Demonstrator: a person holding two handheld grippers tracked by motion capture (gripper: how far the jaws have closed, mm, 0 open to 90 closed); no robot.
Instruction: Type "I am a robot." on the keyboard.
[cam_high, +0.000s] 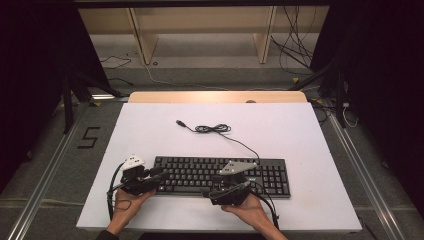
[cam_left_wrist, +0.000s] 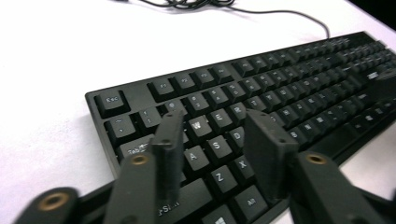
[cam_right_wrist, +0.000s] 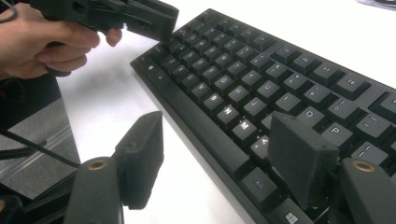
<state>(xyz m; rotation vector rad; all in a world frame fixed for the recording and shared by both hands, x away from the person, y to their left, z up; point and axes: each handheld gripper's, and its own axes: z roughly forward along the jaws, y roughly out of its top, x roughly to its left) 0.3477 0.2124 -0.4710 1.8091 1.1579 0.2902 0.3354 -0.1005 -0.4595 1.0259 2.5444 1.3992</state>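
One black keyboard (cam_high: 220, 175), matte square keys, on white worktop (cam_high: 300, 130); two hand-held grippers: left (cam_left_wrist: 219, 144) and right (cam_right_wrist: 224, 158) both part-open, holding nothing.

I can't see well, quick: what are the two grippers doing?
Left gripper: open over the keyboard, holding nothing.
Right gripper: open, holding nothing.

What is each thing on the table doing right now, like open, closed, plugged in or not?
Black full-size keyboard: lying flat on the white table, keys up.
Thin black keyboard cable: loosely coiled, plug end lying free, unplugged.
Left gripper: open, jaws over the left-hand keys, holding nothing.
Right gripper: open, jaws straddling the keyboard's front edge, holding nothing.
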